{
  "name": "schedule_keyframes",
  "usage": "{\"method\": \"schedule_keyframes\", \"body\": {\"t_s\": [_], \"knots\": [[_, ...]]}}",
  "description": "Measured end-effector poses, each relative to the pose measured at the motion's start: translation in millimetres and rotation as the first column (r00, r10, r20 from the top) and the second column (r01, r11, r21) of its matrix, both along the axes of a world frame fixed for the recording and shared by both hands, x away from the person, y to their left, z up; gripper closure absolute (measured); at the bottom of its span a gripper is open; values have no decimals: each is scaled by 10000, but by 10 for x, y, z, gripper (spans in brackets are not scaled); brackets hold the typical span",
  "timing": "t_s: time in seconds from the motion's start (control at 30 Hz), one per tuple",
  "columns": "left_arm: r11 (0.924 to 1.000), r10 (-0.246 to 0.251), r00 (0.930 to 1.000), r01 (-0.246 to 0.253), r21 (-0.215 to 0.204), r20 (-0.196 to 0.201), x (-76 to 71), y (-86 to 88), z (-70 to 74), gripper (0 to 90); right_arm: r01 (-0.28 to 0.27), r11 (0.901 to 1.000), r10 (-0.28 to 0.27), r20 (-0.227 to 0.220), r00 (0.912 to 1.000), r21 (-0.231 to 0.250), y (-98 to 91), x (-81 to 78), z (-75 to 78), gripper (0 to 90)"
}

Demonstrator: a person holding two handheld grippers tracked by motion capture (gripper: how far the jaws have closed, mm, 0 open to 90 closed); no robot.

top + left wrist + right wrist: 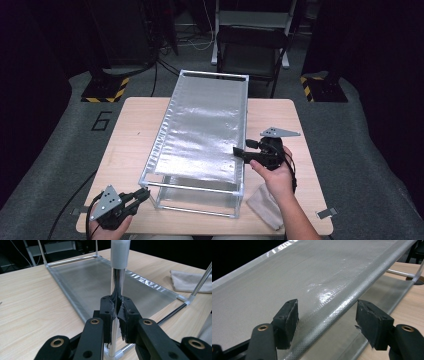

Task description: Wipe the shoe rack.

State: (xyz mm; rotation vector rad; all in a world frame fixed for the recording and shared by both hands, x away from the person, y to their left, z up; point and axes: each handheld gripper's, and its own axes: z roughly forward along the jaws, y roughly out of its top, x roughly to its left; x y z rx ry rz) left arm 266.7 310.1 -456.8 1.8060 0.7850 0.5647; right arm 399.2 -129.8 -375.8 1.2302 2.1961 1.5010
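The shelf rack (200, 135) stands assembled on the worktop (130, 140). Its near corner post (117, 287) is clamped between the jaws of the left gripper (117, 315). The right gripper (327, 317) is spread wide, the upper shelf's edge (342, 307) lying untouched between its jaws. A folded cloth (265, 202) waits behind those jaws, so wiping seems left.

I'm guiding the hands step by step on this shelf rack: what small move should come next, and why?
Probably close the right tongs on the top shelf's side rail. They stand open with the rail between them, pads clear, while the left tongs are shut on the corner post, steadying the rack.
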Motion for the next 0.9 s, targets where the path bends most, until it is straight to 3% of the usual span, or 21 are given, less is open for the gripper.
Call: {"method": "schedule_keyframes", "body": {"t_s": [0.37,0.9], "knots": [[9999,-102,9999,102,27,-57,3,2,-6,810,-351,9977,379,-478,9981,584,-24,60,-61,335],[9999,-123,9999,123,-71,-14,-18,31,-40,811,-641,9959,663,-337,9972,634,32,72,-60,356]]}}
